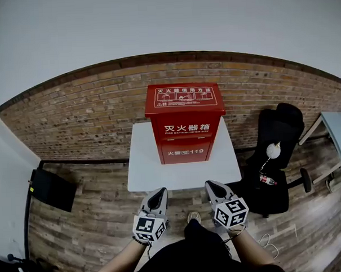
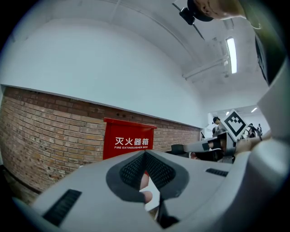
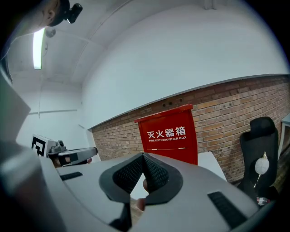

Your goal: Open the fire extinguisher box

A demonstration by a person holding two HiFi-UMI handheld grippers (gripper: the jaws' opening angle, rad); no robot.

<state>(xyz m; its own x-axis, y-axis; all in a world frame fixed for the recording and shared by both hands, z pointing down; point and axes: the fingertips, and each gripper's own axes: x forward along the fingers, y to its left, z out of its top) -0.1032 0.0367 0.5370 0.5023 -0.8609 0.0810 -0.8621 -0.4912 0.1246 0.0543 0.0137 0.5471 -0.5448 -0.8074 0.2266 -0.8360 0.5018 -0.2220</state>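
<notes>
A red fire extinguisher box (image 1: 184,122) with white lettering stands closed on a small white table (image 1: 146,167) against a brick wall. It also shows in the left gripper view as the red box (image 2: 128,138) and in the right gripper view as the red box (image 3: 168,135), ahead of the jaws. My left gripper (image 1: 158,196) and right gripper (image 1: 212,188) hover side by side just short of the table's near edge, well apart from the box. Both are shut with nothing between the jaws.
A black office chair (image 1: 278,156) stands right of the table, with a desk corner (image 1: 337,134) beyond it. A black flat panel (image 1: 51,189) lies on the wooden floor at the left. The brick wall (image 1: 85,114) runs behind the table.
</notes>
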